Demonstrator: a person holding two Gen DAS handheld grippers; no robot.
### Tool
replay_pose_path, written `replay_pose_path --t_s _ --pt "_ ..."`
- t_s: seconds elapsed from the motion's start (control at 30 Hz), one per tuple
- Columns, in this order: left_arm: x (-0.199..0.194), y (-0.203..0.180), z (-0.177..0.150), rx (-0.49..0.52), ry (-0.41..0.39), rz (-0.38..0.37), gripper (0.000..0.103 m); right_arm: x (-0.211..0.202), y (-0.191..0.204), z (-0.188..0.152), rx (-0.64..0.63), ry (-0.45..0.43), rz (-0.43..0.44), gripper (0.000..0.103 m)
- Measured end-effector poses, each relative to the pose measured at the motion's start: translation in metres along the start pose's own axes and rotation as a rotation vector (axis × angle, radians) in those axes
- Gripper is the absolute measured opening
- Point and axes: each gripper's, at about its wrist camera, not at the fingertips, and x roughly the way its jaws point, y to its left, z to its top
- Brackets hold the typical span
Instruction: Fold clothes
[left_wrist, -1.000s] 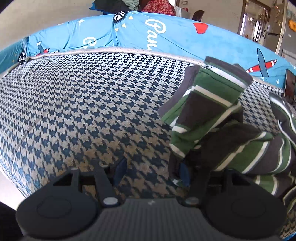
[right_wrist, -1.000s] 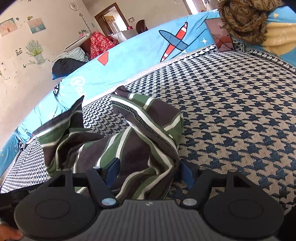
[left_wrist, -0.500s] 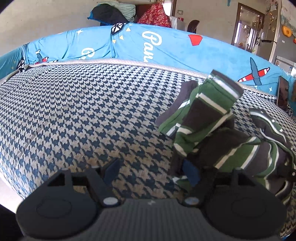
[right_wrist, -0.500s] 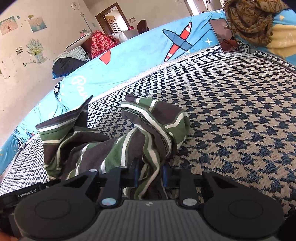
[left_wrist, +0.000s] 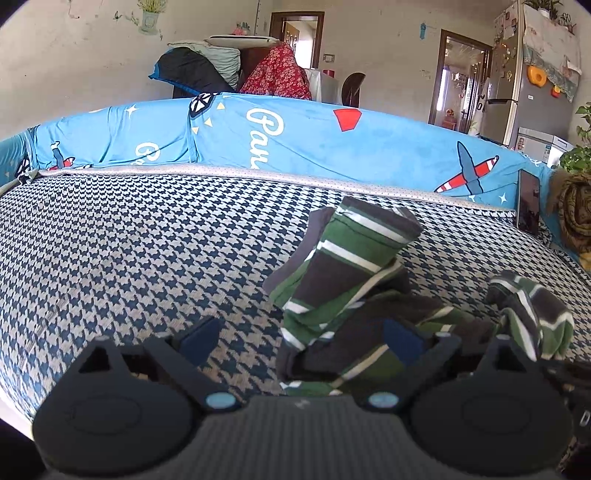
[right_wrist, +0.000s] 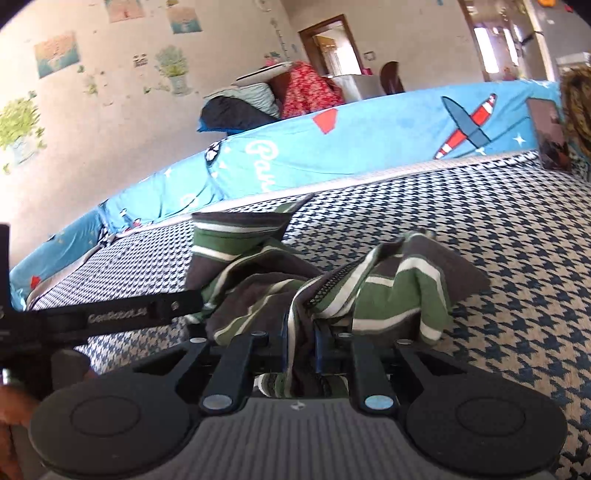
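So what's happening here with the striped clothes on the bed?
A person is working two handheld grippers on a crumpled green, grey and white striped garment lying on a houndstooth bed cover. The right gripper is shut on a bunch of the garment's fabric. The left gripper is open, low at the garment's near edge, with one finger over the fabric and nothing gripped. No fold has been made yet; the garment lies in a heap.
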Motion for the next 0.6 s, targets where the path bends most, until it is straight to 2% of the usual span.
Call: replay_pose_path --t_s 0.1,0.23,0.47,0.6 --pt "-0.002 0.002 0.005 -0.023 -0.003 -0.03 0.098 0.003 0.023 -0.008 -0.13 0.024 0.046 0.015" --pt "-0.001 -0.007 0.007 -0.009 0.018 -0.123 0.099 0.008 0.046 -0.021 -0.28 0.048 0.05 0.015" --pt "0.003 -0.027 0.01 0.039 0.062 -0.281 0.1 0.008 0.046 -0.025 -0.295 0.065 0.043 0.015" --pt "0.024 -0.041 0.012 0.064 0.105 -0.193 0.1 0.005 0.043 -0.026 -0.292 0.073 0.05 0.017"
